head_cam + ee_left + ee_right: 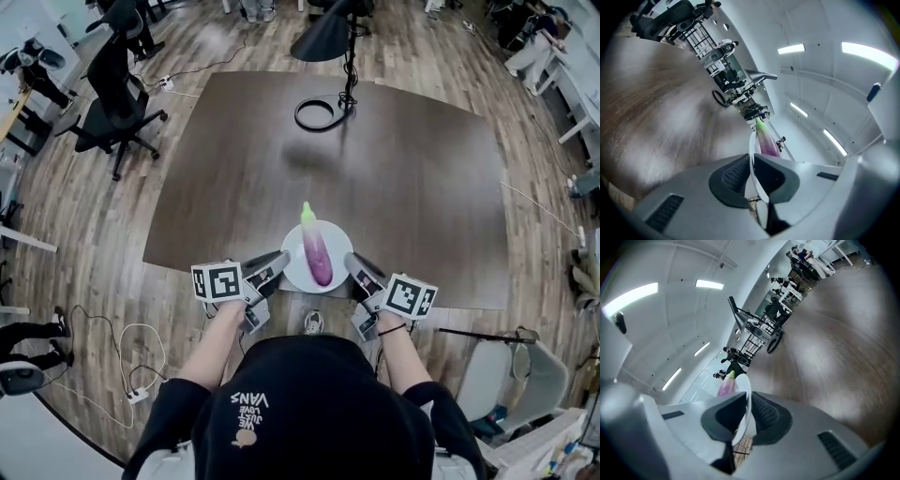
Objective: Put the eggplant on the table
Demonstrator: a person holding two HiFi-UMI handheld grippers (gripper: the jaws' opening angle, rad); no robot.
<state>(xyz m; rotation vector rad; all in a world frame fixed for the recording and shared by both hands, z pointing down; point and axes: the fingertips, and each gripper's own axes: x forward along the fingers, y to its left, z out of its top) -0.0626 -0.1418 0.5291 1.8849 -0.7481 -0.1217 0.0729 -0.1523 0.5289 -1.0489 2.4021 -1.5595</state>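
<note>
Over table (403, 169), left gripper (281, 263) and right gripper (353, 266) clamp plate (298, 242); its rim half-hides eggplant (766, 143).

Purple eggplant (319, 257), pale green stem end pointing up-frame, is lying lengthwise on a white plate (292, 271) at lower centre, overlapping the dark table (403, 178) near edge

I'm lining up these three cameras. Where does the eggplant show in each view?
Head view: eggplant at lower centre, lying on the white plate.
Left gripper view: eggplant at centre, just above the jaws.
Right gripper view: eggplant left of centre, above the jaws.
Shared landmark: the black desk lamp, beyond the eggplant in all three.
</note>
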